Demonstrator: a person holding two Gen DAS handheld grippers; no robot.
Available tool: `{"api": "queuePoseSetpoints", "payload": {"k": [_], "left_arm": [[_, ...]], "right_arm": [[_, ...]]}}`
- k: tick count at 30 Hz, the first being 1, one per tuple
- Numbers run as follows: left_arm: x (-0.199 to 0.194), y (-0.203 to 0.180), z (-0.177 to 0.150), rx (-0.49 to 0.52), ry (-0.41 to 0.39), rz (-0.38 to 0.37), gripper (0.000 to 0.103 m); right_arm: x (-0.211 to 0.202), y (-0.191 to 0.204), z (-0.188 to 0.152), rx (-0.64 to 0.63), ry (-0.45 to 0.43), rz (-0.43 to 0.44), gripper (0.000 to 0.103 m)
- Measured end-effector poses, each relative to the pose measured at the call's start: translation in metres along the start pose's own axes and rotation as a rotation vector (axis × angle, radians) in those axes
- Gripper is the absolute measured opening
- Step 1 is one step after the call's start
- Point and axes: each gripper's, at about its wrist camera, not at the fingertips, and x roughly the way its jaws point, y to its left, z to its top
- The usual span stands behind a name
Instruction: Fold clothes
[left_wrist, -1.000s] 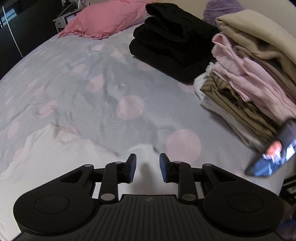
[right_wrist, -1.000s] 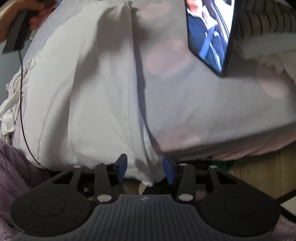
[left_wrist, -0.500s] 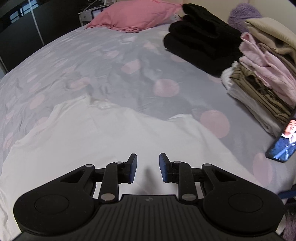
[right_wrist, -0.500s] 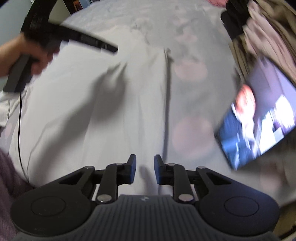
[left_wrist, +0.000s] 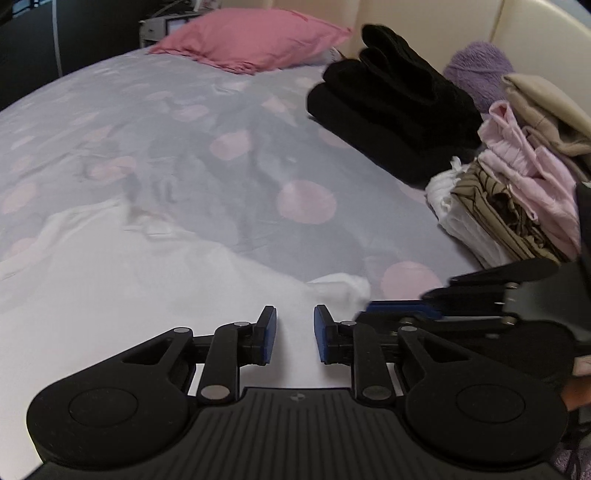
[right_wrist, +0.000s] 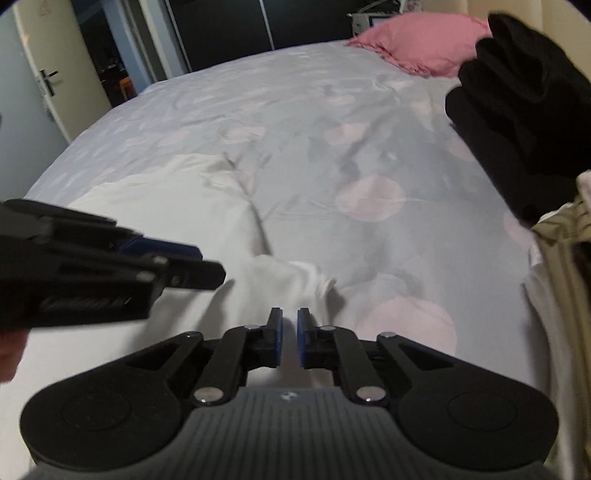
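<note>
You have most of the laundry behind you, judging by the far right of the bed: a black folded stack (left_wrist: 391, 110) sits there, and nearer to you a mixed pile (left_wrist: 517, 184) of pink, beige, striped and white pieces. What is left is the white garment (left_wrist: 110, 295), which lies spread flat on the near left part of the spotted bedsheet (left_wrist: 221, 129) with no fold in it that I can make out, so its folding looks barely begun. Your left gripper (left_wrist: 294, 334) hangs over its near edge with the jaws apart and nothing between them. Your right gripper (right_wrist: 290, 338), just beside it, has only a narrow gap and holds no cloth either.
</note>
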Motion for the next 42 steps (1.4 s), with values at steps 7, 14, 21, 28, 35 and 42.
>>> {"api": "queuePoseSetpoints", "payload": {"k": [7, 14, 21, 28, 35, 42], "left_arm": [[0.043, 0.009, -0.001, -0.037, 0.038, 0.033, 0.02], [0.024, 0.01, -0.005, -0.041, -0.001, 0.041, 0.02], [-0.036, 0.009, -0.032, -0.022, -0.036, 0.102, 0.02], [-0.108, -0.003, -0.083, -0.045, -0.063, 0.135, 0.02], [-0.17, -0.017, -0.14, -0.055, -0.077, 0.228, 0.023], [-0.225, 0.017, -0.182, -0.136, -0.027, 0.348, 0.024]], "right_arm": [[0.02, -0.008, 0.002, 0.004, 0.013, -0.017, 0.0], [0.011, -0.008, 0.007, 0.016, 0.008, -0.019, 0.004], [-0.03, 0.009, -0.005, -0.026, 0.036, -0.038, 0.01], [-0.074, 0.056, -0.049, -0.085, 0.127, 0.048, 0.029], [-0.11, 0.092, -0.105, -0.155, 0.175, 0.119, 0.034], [-0.118, 0.117, -0.123, -0.211, 0.218, 0.132, 0.036]]}}
